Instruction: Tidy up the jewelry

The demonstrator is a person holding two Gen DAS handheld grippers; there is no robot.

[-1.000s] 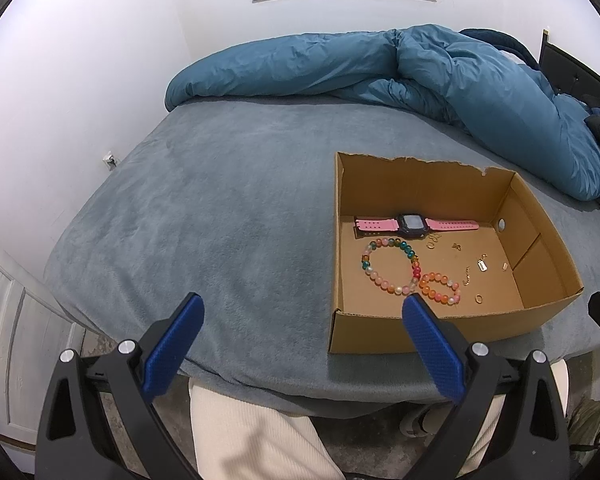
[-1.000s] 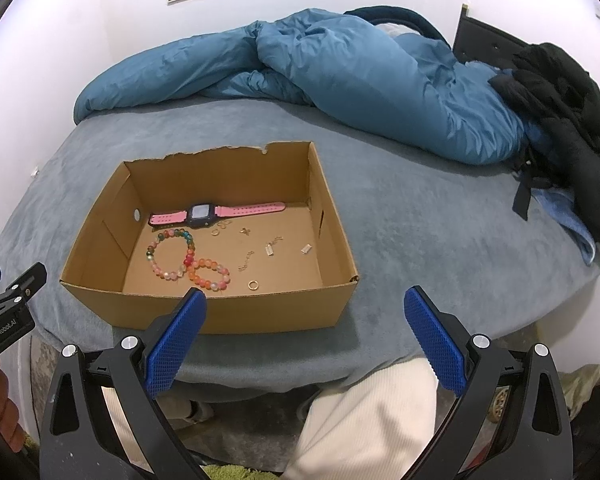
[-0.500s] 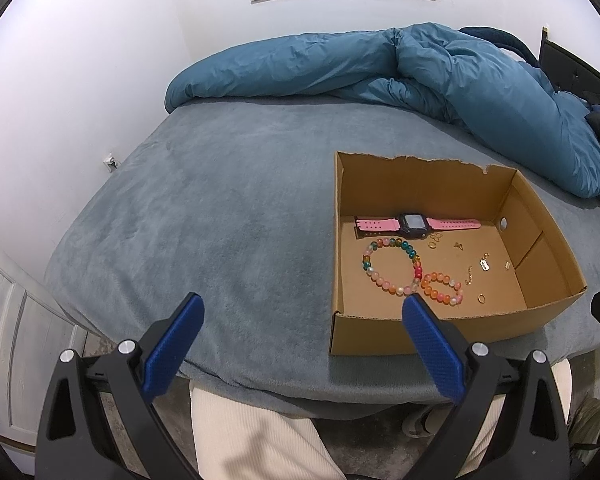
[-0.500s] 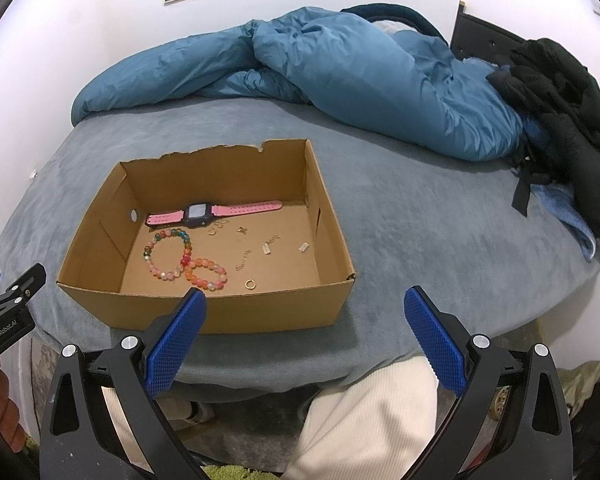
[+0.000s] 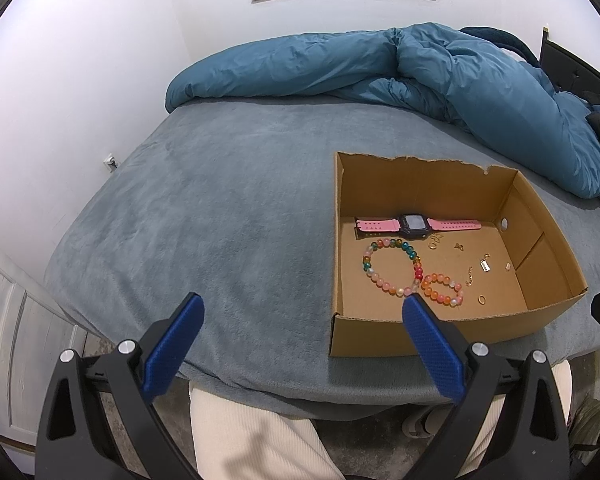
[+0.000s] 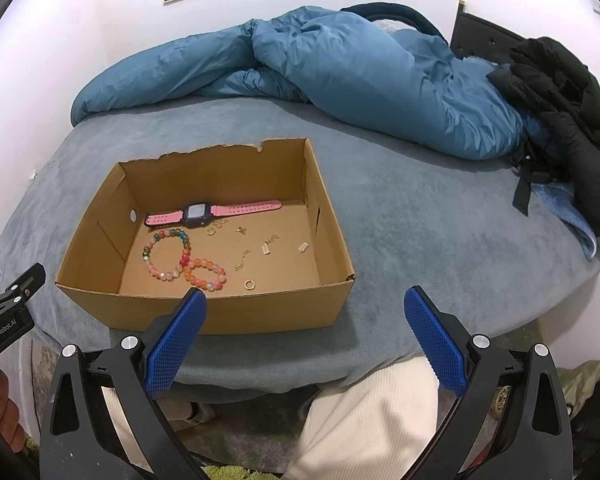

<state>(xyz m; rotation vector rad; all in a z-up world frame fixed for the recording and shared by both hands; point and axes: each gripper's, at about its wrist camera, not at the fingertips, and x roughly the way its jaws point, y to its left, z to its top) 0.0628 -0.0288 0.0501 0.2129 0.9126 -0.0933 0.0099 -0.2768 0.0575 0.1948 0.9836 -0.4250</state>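
left wrist view: your left gripper (image 5: 300, 312) is spread wide and empty above the grey bed blanket (image 5: 228, 220); the open brown cardboard box (image 5: 420, 336) sits at 2 o'clock, holding a pink-strapped watch (image 5: 414, 225) and beaded bracelets (image 5: 392, 266).

right wrist view: your right gripper (image 6: 306, 308) is also spread, empty, with the box at 11 o'clock.

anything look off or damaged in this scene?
Cardboard box: its far wall has a ragged, torn top edge. Inside, small gold pieces lie scattered loose beside the two bead bracelets and pink watch. Nothing spilled outside.
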